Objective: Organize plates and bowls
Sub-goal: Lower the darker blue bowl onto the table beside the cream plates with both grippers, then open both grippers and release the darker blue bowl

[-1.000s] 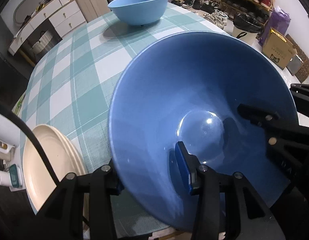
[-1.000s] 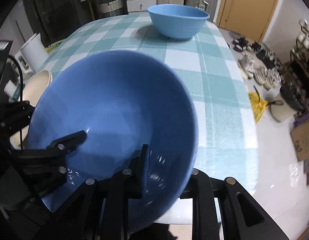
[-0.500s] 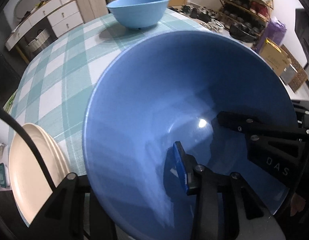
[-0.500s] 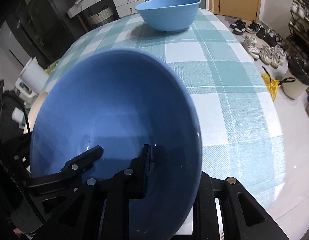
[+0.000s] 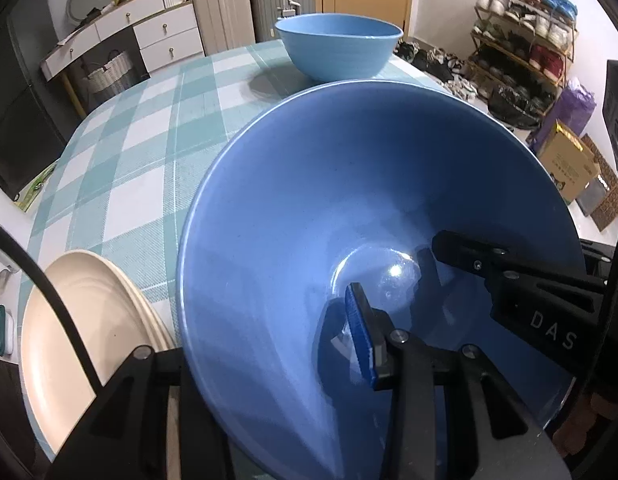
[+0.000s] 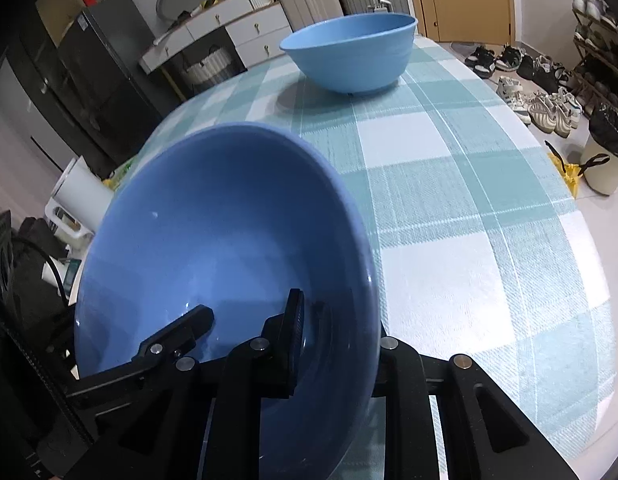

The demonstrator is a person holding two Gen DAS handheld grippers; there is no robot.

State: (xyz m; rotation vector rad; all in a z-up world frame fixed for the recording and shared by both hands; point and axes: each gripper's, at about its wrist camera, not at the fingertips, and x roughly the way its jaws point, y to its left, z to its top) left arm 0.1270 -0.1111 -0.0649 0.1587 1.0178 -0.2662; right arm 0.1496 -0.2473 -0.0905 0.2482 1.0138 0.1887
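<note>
**Two grippers share one big bowl, heading for its twin**

Here we go: the big blue bowl is up off the checked table, carried between both tools. The left gripper straddles the near rim, one finger inside the bowl and the other outside below it, clamped on the wall. The right gripper does the same on the opposite side, closed on the rim with its inner finger lying against the inside wall. Why two grips? A wide, smooth bowl pinched at one edge would likely swing; two opposite clamps hold it steady, tipped toward the cameras.

Across the table sits a second blue bowl, well apart, and that looks like the nesting spot. The cream plates lie stacked at the near left edge, seemingly sorted.
</note>
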